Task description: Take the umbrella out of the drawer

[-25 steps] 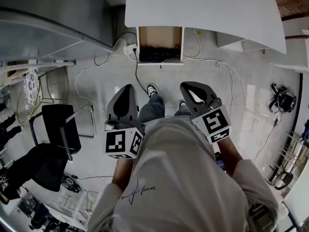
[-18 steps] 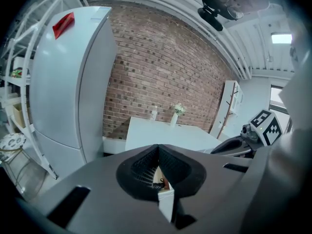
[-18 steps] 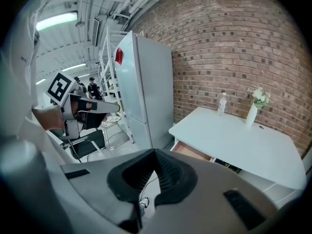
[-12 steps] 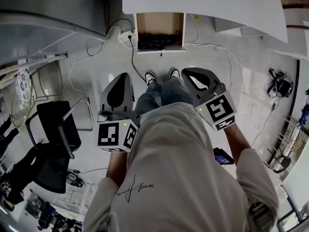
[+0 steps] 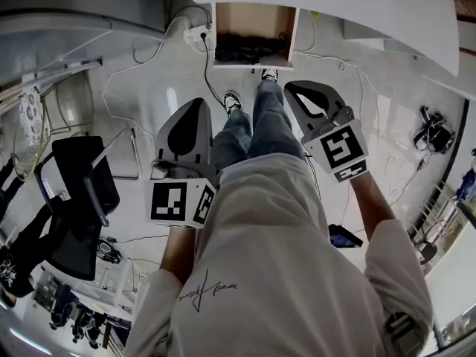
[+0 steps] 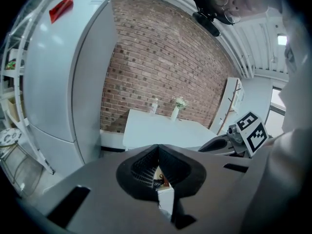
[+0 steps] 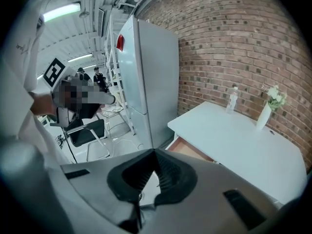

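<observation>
Both grippers have dropped and edged toward the open drawer (image 5: 253, 17) under the white counter (image 5: 335, 6) as the person steps in. Jaws of left gripper (image 5: 199, 107) and right gripper (image 5: 294, 89) are pressed together, nothing between them. Dark bundle at the drawer's front looks like the umbrella (image 5: 249, 50), untouched. Likely light, with limp slippery fabric over stiff ribs and shaft. Best pinched across the folded body or handle, not loose cloth.
</observation>
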{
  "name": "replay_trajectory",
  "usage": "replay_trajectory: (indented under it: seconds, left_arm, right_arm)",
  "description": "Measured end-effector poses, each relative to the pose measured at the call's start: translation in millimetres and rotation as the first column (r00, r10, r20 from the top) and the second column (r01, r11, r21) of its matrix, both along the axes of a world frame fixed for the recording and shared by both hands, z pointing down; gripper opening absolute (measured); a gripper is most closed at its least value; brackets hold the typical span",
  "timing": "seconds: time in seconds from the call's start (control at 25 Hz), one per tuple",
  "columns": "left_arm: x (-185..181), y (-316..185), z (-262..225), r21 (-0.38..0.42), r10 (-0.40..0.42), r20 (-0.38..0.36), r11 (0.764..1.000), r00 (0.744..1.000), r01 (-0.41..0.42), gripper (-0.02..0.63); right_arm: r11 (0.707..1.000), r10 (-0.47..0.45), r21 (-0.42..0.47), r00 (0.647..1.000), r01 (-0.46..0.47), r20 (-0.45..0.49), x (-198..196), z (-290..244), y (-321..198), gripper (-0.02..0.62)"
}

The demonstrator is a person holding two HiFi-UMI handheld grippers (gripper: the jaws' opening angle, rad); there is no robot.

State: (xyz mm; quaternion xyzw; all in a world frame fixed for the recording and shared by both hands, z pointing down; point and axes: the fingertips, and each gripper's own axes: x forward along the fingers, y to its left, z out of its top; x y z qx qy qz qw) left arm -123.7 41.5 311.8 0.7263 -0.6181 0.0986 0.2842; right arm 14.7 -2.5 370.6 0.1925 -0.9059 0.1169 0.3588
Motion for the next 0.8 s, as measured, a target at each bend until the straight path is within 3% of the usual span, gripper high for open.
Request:
replay_trajectory:
  seconds: [0.4, 0.8]
  left_arm:
    - [1.1, -31.0, 32.2, -0.036, -0.054, 0.000, 0.998, 0.999, 0.054, 0.017]
    - [2.4, -41.4, 74.2, -0.091, -0.085, -0.001, 0.992, 0.996, 0.084, 0.017]
  right_arm:
    - [0.995, -0.104, -0.011, 0.992, 0.104, -0.065, -9.3, 54.9, -41.7, 0.011]
    - [0.983, -0.180, -0.048, 0.977, 0.175, -0.112, -16.7, 102.7, -47.9, 0.011]
